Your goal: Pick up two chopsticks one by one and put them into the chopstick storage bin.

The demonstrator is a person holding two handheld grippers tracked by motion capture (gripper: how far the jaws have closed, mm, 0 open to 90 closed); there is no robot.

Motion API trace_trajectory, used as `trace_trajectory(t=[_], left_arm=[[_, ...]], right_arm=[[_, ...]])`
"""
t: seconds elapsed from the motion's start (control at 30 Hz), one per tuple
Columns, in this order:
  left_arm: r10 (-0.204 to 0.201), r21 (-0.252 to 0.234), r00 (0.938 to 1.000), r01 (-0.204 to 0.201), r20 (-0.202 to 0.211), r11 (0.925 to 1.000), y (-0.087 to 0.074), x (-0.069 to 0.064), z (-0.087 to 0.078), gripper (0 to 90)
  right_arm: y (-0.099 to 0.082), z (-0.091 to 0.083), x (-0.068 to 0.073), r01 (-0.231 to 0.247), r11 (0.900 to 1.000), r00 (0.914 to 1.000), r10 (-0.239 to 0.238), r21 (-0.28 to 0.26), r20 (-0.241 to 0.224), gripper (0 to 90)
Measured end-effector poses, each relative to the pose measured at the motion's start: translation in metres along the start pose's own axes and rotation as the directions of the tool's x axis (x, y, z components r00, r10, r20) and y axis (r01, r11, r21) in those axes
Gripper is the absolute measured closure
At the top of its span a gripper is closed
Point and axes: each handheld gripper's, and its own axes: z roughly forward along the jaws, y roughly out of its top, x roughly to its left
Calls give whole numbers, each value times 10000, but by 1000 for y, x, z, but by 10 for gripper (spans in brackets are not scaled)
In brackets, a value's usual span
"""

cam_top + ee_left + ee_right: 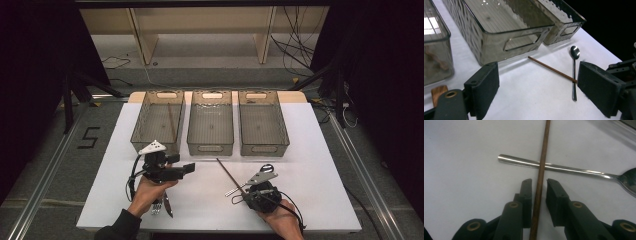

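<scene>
Right claw (539,195): jaws nearly closed, chopstick (541,170) between pads w/ slim gaps each side, not yet gripped. Just ahead of tips it lies across spoon (564,168). Close fully, lift straight so spoon stays. Left claw (537,92): wide open, empty.

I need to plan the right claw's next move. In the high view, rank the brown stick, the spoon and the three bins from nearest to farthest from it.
1. Brown stick: between the right claw's jaws.
2. Spoon: lying under the stick, beside the claw.
3. Right bin: just beyond, slightly right.
4. Middle bin: beyond, to the left.
5. Left bin: farthest, far left.
</scene>
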Motion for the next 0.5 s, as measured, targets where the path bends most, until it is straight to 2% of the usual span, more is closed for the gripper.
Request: trace_trajectory(t=[0.13, 0.4, 0.5], left_arm=[[-95, -30, 10000, 95, 12, 9999, -5, 0, -1, 176], [-91, 32, 9999, 91, 58, 10000, -9, -4, 0, 176], [-133, 123, 9999, 132, 76, 9998, -10, -5, 2, 176]], right_arm=[[0, 1, 3, 92, 10000, 9999, -92, -32, 41, 821], [-1, 1, 4, -72, 9999, 10000, 72, -74, 21, 849], [-1, -2, 3, -172, 9996, 9999, 172, -243, -11, 851]])
